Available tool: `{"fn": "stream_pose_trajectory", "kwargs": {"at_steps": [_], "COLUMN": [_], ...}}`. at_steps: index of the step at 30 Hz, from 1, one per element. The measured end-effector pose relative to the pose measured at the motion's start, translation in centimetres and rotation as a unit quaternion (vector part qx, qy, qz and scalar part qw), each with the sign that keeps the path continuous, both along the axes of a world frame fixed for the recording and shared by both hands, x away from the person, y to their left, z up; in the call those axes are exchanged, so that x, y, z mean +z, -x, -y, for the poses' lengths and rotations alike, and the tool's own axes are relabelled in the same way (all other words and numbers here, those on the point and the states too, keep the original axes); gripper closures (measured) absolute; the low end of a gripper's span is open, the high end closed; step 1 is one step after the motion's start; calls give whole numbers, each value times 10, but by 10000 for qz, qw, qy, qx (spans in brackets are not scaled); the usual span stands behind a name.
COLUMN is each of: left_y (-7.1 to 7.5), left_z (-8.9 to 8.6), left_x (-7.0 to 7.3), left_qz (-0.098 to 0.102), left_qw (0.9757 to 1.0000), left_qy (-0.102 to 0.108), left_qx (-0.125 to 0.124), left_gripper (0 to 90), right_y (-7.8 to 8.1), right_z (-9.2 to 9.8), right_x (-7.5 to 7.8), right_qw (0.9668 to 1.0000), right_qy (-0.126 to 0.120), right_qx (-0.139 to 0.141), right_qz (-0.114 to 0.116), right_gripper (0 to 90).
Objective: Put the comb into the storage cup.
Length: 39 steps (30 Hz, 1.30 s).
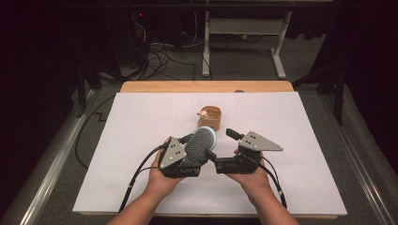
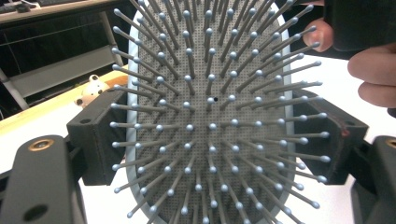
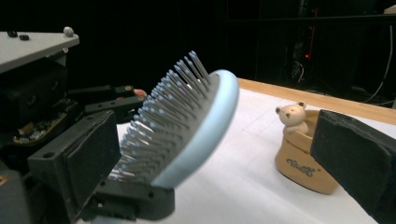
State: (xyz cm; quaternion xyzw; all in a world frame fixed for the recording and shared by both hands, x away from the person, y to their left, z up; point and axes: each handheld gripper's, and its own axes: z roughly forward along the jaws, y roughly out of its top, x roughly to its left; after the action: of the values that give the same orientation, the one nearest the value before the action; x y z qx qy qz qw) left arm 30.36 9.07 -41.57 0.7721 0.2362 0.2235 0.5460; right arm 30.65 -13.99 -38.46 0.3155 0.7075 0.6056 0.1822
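A pale blue hairbrush point(image 1: 201, 143) with grey bristles is held off the white table top, head up. My left gripper point(image 1: 196, 151) is shut on it, one jaw pressing each side of the brush head point(image 2: 210, 116). My right gripper point(image 1: 220, 144) hovers just right of the brush with its jaws wide apart. In the right gripper view the brush point(image 3: 196, 126) stands tilted between and beyond those jaws, touching neither pad. A tan cup point(image 1: 210, 117) with a small bear figure point(image 3: 292, 116) on its rim stands on the table behind the brush.
A white sheet point(image 1: 141, 140) covers the wooden table point(image 1: 206, 86), whose far edge shows behind the cup. Beyond it, cables point(image 1: 159, 56) and a white desk frame point(image 1: 244, 33) lie on the dark floor. The person's fingers point(image 2: 373, 79) show at the upper right of the left gripper view.
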Motion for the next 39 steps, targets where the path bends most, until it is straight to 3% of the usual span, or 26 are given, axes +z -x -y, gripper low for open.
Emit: {"fn": "stream_pose_trajectory", "kwargs": {"at_steps": [8, 17, 39], "left_y": [1, 3, 3], "left_z": [1, 3, 1], "left_x": [0, 1, 0], "left_qz": [2, 61, 78], "left_qw": [10000, 10000, 9999], "left_qy": [7, -18, -56], "left_qx": [-11, -18, 42], "left_gripper": [201, 201, 201], "right_y": [-4, -8, -17], "right_z": [-8, -15, -18], "right_x": [2, 2, 0], "right_qw": [9999, 9993, 9950], "right_qy": [-131, -236, -628], "right_qx": [93, 160, 374], "right_qz": [-46, -251, -688], "right_gripper": [109, 187, 364]}}
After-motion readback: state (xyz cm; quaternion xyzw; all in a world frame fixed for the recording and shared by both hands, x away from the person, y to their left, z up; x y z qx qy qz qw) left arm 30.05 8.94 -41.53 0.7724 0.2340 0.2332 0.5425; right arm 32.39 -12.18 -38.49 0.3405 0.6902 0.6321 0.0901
